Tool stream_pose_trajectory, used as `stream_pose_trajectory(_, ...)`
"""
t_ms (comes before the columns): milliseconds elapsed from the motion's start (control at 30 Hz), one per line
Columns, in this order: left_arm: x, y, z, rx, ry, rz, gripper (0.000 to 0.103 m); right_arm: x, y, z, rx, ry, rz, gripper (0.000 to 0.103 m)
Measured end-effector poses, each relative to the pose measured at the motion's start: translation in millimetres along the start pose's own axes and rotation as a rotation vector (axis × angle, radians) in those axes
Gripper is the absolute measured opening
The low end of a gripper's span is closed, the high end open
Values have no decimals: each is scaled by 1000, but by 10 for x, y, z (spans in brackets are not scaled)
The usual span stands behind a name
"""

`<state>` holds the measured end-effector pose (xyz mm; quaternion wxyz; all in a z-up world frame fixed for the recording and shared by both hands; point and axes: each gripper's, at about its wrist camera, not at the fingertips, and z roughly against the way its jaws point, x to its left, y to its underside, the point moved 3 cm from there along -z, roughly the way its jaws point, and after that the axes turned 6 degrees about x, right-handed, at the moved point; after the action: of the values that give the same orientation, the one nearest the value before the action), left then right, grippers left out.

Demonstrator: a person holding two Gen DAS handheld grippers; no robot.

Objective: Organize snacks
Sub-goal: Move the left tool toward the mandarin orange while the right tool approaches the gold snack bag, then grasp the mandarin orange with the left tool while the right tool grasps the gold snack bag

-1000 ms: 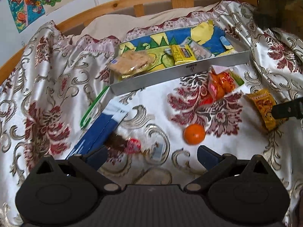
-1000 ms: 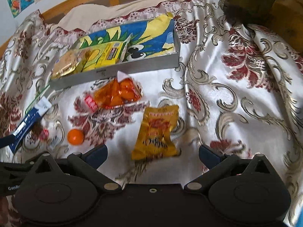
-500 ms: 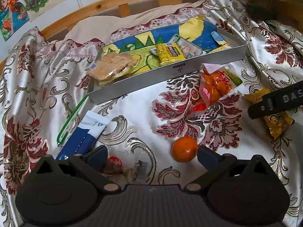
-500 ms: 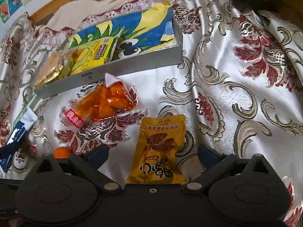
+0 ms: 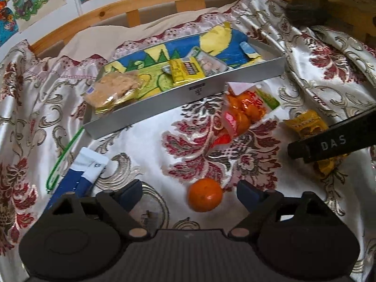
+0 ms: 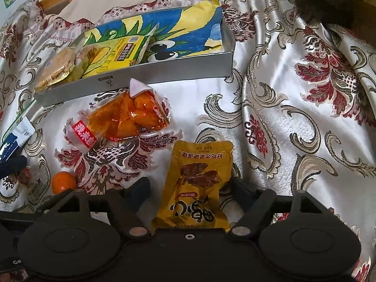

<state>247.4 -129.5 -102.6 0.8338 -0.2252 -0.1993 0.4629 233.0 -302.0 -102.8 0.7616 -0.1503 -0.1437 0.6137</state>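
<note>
The yellow snack bag [image 6: 196, 185] with brown pictures is lying flat on the bed, low in the frame, between the right tongs [image 6: 191, 191], spread wide. The left tongs [image 5: 189, 191] are gaping around an orange [image 5: 205, 195].

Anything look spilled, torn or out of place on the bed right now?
No spills or tears visible. The cracker pack overhangs the tray at its left end, and the orange lies loose on the bedspread.
</note>
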Motion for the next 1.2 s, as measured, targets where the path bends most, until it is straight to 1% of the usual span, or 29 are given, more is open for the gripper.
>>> stream_pose_trajectory(33, -6, 5, -7, 0, 8, -2, 89, 3, 1, 0, 0, 1, 1, 78)
stream_pose_trajectory(100, -22, 21, -22, 6, 24, -10, 84, 18, 4, -1, -1, 6, 8, 78)
stream_pose_trajectory(167, -39, 37, -47, 18, 34, -17, 74, 26, 11, -1, -2, 10, 16, 78)
stream_pose_trajectory(200, -44, 43, -57, 22, 39, -17, 72, 30, 15, 1, -3, 11, 19, 78)
stream_pose_trajectory(267, -42, 51, -74, 29, 49, -12, 58, 28, 18, 6, -4, 13, 17, 76)
stream_pose_trajectory(333, -29, 56, -85, 34, 68, -2, 50, 8, 15, 19, -5, 6, 1, 67)
stream_pose_trajectory(367, -23, 57, -92, 36, 79, 7, 47, -7, 11, 26, -4, 1, -11, 65)
stream_pose_trajectory(433, -11, 61, -97, 35, 90, 18, 43, -36, 4, 33, -3, -8, -34, 54)
stream_pose_trajectory(467, -9, 60, -99, 34, 91, 19, 40, -51, 0, 34, -1, -12, -43, 53)
stream_pose_trajectory(533, -17, 63, -101, 33, 93, 16, 37, -60, -1, 40, -1, -20, -52, 52)
stream_pose_trajectory(667, -29, 61, -103, 33, 87, 14, 37, -34, 9, 48, 1, -22, -36, 51)
stream_pose_trajectory(800, -15, 62, -105, 36, 91, 25, 37, 8, 23, 23, 5, -15, -5, 56)
stream_pose_trajectory(833, -16, 62, -103, 37, 90, 24, 36, 21, 27, 23, 4, -9, 5, 56)
stream_pose_trajectory(933, -29, 66, -91, 35, 80, 22, 36, 56, 41, 38, -5, 12, 32, 51)
stream_pose_trajectory(1200, -32, 44, -51, 23, 56, 24, 35, 130, 55, 105, -31, 24, 74, 48)
